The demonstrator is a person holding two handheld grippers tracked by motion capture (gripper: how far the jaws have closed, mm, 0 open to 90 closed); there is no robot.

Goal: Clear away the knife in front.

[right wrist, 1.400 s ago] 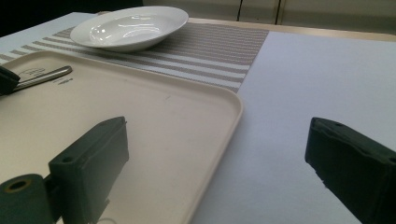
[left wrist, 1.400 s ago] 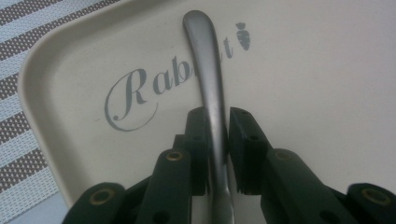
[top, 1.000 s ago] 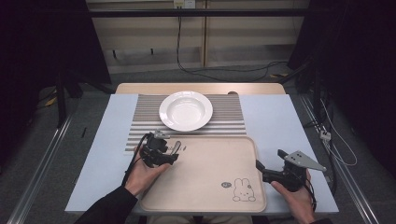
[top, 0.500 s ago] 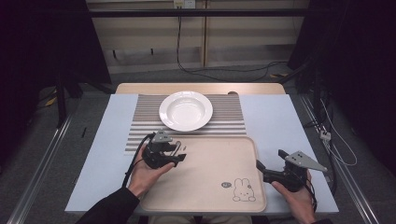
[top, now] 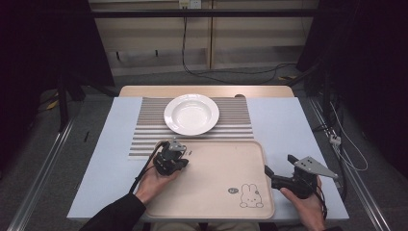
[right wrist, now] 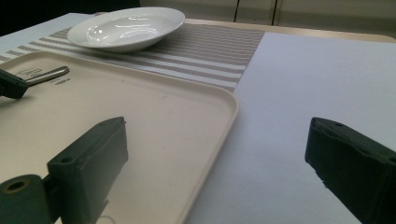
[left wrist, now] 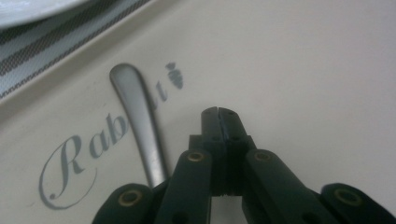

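At the tray's (top: 216, 192) far-left corner, my left gripper (top: 179, 153) has just clamped its jaws fully together with nothing between them; the metal utensil handle (left wrist: 140, 126) lies on the tray just beside those jaws, passing under the gripper's left side. Open tray surface stretches from there toward the printed rabbit (top: 251, 196) near the front-right corner, and bare blue table (top: 288, 125) lies to the right of the tray's raised rim. My right gripper (top: 267, 171) rests at the tray's right edge, its jaws spread wide and straddling the rim, holding nothing. From the high view the handle is too small to make out; the left gripper view shows it plainly, a smooth brushed-grey bar with a rounded end, laid across the script word "Rabbit" (left wrist: 88, 154) and pointing toward the striped mat (top: 192, 130). The right gripper view shows the same handle's tip (right wrist: 46, 73) jutting from the left gripper, with the white plate (right wrist: 126, 27) on the mat beyond.
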